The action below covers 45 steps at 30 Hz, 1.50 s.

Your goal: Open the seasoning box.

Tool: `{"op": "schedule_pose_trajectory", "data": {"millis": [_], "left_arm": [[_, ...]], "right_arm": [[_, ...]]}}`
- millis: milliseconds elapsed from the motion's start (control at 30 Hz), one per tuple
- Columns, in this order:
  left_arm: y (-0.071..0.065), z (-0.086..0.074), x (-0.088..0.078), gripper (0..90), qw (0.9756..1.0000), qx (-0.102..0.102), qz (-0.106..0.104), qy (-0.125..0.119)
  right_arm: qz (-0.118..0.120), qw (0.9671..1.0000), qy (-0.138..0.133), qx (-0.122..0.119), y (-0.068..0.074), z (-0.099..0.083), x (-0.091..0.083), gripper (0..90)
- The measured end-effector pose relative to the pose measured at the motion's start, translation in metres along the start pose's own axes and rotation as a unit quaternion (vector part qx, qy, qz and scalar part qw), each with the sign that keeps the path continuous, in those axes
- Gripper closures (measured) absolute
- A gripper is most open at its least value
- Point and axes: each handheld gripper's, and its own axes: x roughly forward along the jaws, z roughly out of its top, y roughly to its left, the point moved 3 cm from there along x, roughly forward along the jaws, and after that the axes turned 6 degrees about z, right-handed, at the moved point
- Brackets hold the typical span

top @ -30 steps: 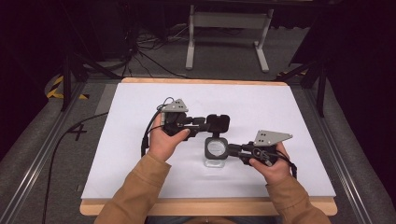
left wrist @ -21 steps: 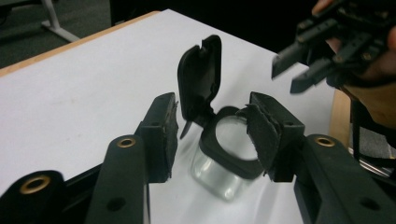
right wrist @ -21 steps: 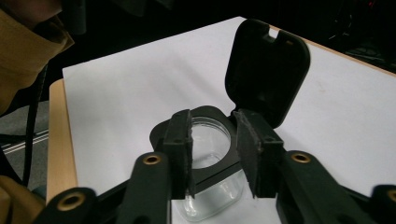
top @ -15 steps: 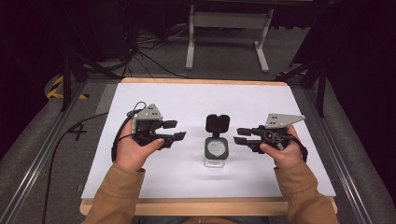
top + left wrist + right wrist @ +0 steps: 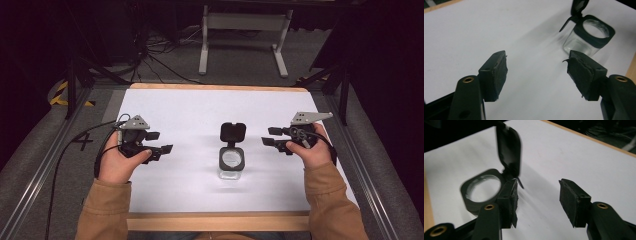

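The white table [image 5: 190,115] is brightly and evenly lit while the surroundings fall into darkness. The jar [image 5: 484,192] is motion-blurred in the right gripper view; shadows under it stay soft.

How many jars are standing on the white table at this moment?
1. A single clear jar with a black flip lid standing open sits near the middle of the white table, between the left gripper and the right gripper. Nothing in view could hide another.
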Motion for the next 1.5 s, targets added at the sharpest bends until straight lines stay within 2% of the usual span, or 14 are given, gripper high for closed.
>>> {"op": "schedule_pose_trajectory", "data": {"millis": [67,100,133,200,267,333,400,467,700,833,1033,1100,1267,1500], "left_arm": [[0.007,-0.005,0.003,31.3,0.9999,-0.005,0.003,0.014],[0.007,-0.005,0.003,31.4,0.9999,-0.005,0.003,0.014],[0.013,-0.010,0.007,31.4,0.9996,-0.009,0.004,0.025],[0.020,-0.015,0.012,31.8,0.9992,-0.010,0.007,0.037],[0.029,-0.021,0.019,31.6,0.9987,-0.019,0.010,0.046],[0.035,-0.027,0.025,31.1,0.9981,-0.030,0.015,0.051],[0.041,-0.031,0.029,30.8,0.9976,-0.036,0.023,0.054],[0.047,-0.035,0.034,30.8,0.9976,-0.049,0.020,0.044],[0.059,-0.047,0.049,30.1,0.9966,-0.062,0.028,0.047],[0.063,-0.053,0.058,30.0,0.9963,-0.061,0.029,0.053],[0.063,-0.059,0.070,28.6,0.9953,-0.040,0.034,0.081],[0.062,-0.059,0.071,28.5,0.9952,-0.038,0.033,0.084],[0.059,-0.059,0.079,28.0,0.9947,-0.013,0.032,0.097],[0.053,-0.059,0.085,26.5,0.9937,-0.001,0.027,0.109]], "right_arm": [[-0.018,0.9997,0.009,0.011,-0.009,-0.005,-0.003,46.7],[-0.018,0.9997,0.009,0.011,-0.009,-0.005,-0.003,46.7],[-0.025,0.9995,0.014,0.015,-0.014,-0.007,-0.004,46.7],[-0.054,0.9982,0.020,0.018,-0.026,-0.014,-0.006,46.2],[-0.078,0.9962,0.034,0.017,-0.037,-0.021,-0.006,45.6],[-0.092,0.9945,0.045,0.024,-0.044,-0.027,-0.005,44.5],[-0.089,0.9942,0.052,0.032,-0.051,-0.033,-0.002,44.1],[-0.089,0.9933,0.063,0.037,-0.057,-0.040,0.002,43.5],[-0.092,0.9908,0.088,0.045,-0.075,-0.061,0.014,42.7],[-0.092,0.9907,0.090,0.045,-0.079,-0.067,0.018,42.7],[-0.084,0.9921,0.081,0.047,-0.084,-0.076,0.026,41.3],[-0.085,0.9920,0.082,0.044,-0.085,-0.077,0.027,41.3],[-0.082,0.9927,0.085,0.026,-0.084,-0.082,0.033,41.3],[-0.076,0.9923,0.097,0.016,-0.080,-0.086,0.042,40.9]]}}
